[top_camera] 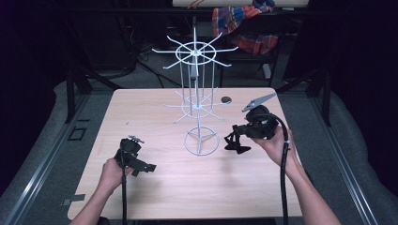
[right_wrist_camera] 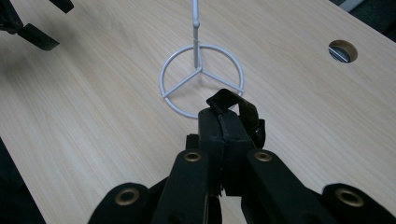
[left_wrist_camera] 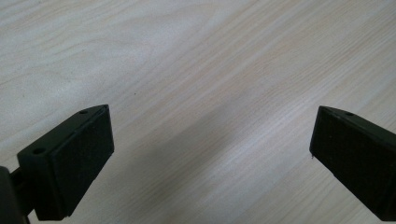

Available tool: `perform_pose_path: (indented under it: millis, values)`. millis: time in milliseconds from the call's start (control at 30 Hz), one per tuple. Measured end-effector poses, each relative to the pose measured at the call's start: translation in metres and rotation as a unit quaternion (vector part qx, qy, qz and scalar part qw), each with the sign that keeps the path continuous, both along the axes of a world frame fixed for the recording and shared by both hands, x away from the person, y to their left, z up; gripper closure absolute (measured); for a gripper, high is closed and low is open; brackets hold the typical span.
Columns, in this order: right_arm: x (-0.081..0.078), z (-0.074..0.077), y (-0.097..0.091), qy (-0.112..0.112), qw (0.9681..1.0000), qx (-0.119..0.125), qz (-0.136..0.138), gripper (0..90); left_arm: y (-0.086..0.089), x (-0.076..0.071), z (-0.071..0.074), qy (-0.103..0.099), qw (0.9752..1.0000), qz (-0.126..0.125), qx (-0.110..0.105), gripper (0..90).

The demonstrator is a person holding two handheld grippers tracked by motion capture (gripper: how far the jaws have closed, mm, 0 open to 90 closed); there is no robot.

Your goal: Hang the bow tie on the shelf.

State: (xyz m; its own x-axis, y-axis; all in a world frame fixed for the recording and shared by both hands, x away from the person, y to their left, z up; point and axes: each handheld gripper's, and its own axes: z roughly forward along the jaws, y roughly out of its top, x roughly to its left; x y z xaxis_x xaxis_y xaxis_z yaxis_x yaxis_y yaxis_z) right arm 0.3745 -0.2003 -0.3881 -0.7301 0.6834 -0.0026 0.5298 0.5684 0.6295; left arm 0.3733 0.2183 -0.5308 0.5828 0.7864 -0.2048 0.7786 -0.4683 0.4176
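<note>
Gripping a small black bow-shaped piece, the right claw sits at about four o'clock from the centre of the worktop, its jaws clenched flat on a loop of the black material, as the right gripper view shows. That piece hangs from the jaw tips and seems just to touch the wood below them. What the next move likely turns on is the white wire rack: from the right claw, its ring-shaped base lies at nine o'clock in the high view, near but apart, and dead ahead at twelve o'clock in the right gripper view. Its post rises upright from that ring, so the long axis is vertical, and the hooked arms radiate from it in two tiers well above the claw. I judge the piece would have to go up and leftward to meet a hook. The left claw rests at seven o'clock from the base, farther from it, with jaws released and wide apart over bare wood. The right hand is plainly the nearer one to the rack.
</note>
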Motion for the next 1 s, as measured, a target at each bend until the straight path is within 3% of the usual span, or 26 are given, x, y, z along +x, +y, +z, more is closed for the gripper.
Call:
perform_pose_path:
  millis: [1000]
  values:
    - [0.006,0.023,0.005,-0.021,0.9998,0.008,-0.001,89.8,-0.002,0.0,-0.001,0.003,1.0,-0.003,0.001,0.0]
